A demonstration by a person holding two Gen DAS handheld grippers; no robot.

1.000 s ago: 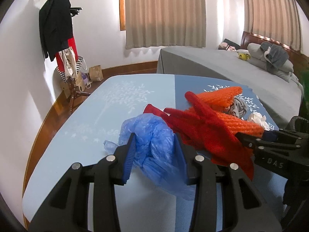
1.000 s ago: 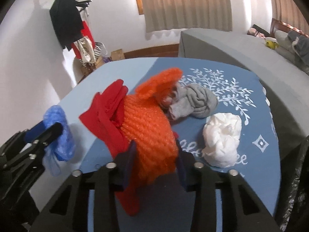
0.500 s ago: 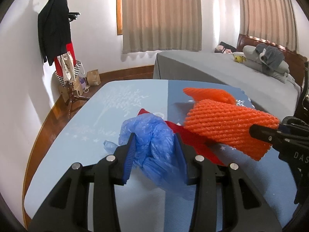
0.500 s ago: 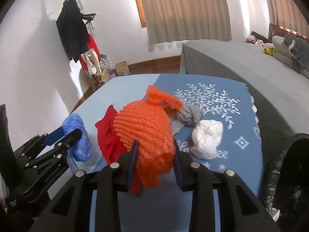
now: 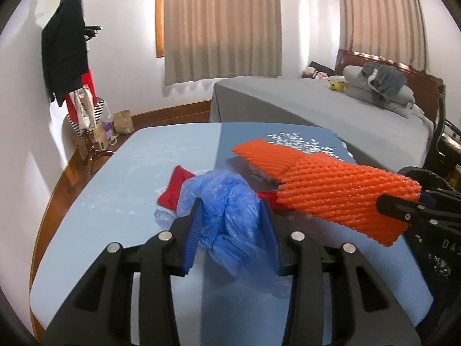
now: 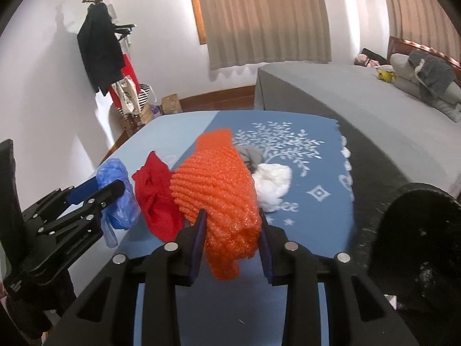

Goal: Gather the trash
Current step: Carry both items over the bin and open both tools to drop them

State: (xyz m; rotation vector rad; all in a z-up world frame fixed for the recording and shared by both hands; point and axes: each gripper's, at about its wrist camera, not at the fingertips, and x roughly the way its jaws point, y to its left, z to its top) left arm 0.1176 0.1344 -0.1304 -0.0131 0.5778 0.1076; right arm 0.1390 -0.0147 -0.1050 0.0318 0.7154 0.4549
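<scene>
My left gripper (image 5: 232, 225) is shut on a crumpled blue plastic bag (image 5: 227, 201), held above the blue table (image 5: 121, 184). The same bag (image 6: 118, 193) and left gripper (image 6: 99, 189) show at the left of the right wrist view. My right gripper (image 6: 232, 230) is shut on an orange foam net (image 6: 219, 184), lifted off the table; in the left wrist view the net (image 5: 340, 196) reaches in from the right. A red cloth (image 6: 155, 193) lies on the table between the two. A white crumpled wad (image 6: 272, 184) and a grey cloth (image 6: 250, 154) lie behind the net.
A black trash bag (image 6: 415, 230) stands open at the table's right edge. A grey bed (image 5: 317, 106) lies beyond the table. A coat rack (image 5: 66, 57) with clothes and bags stands by the left wall.
Both grippers have pulled back and up from the pile. The orange net has come up off the red cloth, which stays on the table. The trash bag has come into the right wrist view.
</scene>
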